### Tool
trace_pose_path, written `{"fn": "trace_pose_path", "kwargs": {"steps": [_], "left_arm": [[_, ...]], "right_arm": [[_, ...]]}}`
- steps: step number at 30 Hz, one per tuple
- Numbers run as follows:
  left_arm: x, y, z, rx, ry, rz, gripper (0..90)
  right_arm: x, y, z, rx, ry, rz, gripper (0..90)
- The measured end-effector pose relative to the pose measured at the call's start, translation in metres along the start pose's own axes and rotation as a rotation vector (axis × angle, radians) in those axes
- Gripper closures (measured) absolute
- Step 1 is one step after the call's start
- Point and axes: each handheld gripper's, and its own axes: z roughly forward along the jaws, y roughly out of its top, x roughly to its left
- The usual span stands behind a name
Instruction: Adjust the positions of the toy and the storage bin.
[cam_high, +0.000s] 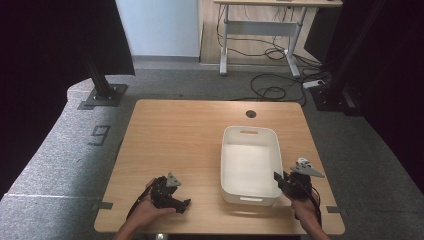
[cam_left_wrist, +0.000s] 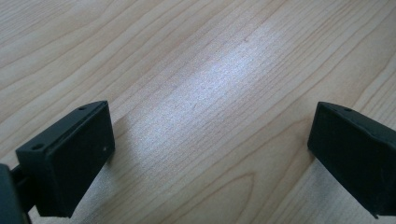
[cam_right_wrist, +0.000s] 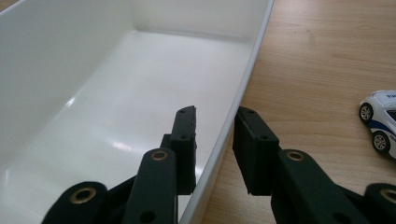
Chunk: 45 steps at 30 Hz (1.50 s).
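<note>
A white plastic bin (cam_high: 223, 165) stands on the right half of the wooden table (cam_high: 170, 140). My right gripper (cam_high: 278, 177) is at the bin's near right corner. In the right gripper view its jaws straddle the bin's right wall (cam_right_wrist: 243, 84), one inside and one outside, and my right gripper (cam_right_wrist: 215, 116) is shut on that wall. A white toy car (cam_right_wrist: 380, 121) with blue stripes lies on the table just right of the bin, and in the high view the toy car (cam_high: 303, 162) sits beside the gripper. My left gripper (cam_high: 181, 204) rests near the front left edge; the left gripper (cam_left_wrist: 210, 154) is open over bare wood.
The bin (cam_right_wrist: 70, 70) is empty inside. A round cable hole (cam_high: 251, 114) sits near the table's far edge. Beyond the table are a grey carpet, black stand feet (cam_high: 104, 95), cables and a second desk (cam_high: 265, 25).
</note>
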Motion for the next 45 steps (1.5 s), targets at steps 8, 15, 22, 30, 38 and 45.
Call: {"fn": "trace_pose_path", "kwargs": {"steps": [8, 15, 22, 30, 38, 45], "left_arm": [[0.0, 0.0, 0.0, 0.001, 0.0, -0.001, 0.9], [0.0, 0.0, 0.0, 0.002, 0.001, -0.001, 0.9], [0.0, 0.0, 0.0, 0.002, 0.001, -0.001, 0.9], [0.0, 0.0, 0.0, 0.002, 0.0, -0.001, 0.9], [0.0, 0.0, 0.0, 0.001, 0.0, 0.0, 0.9], [0.0, 0.0, 0.0, 0.001, -0.001, 0.001, 0.9]], "right_arm": [[0.008, 0.002, 0.003, 0.005, -0.01, -0.005, 69.8], [0.014, 0.003, 0.006, 0.007, -0.01, 0.001, 69.8], [0.02, 0.005, 0.009, 0.009, -0.008, 0.003, 69.8], [0.028, 0.008, 0.015, 0.009, -0.002, 0.002, 69.8], [0.036, 0.01, 0.02, 0.011, 0.001, 0.002, 69.8], [0.04, 0.011, 0.023, 0.008, 0.003, 0.005, 69.7]]}}
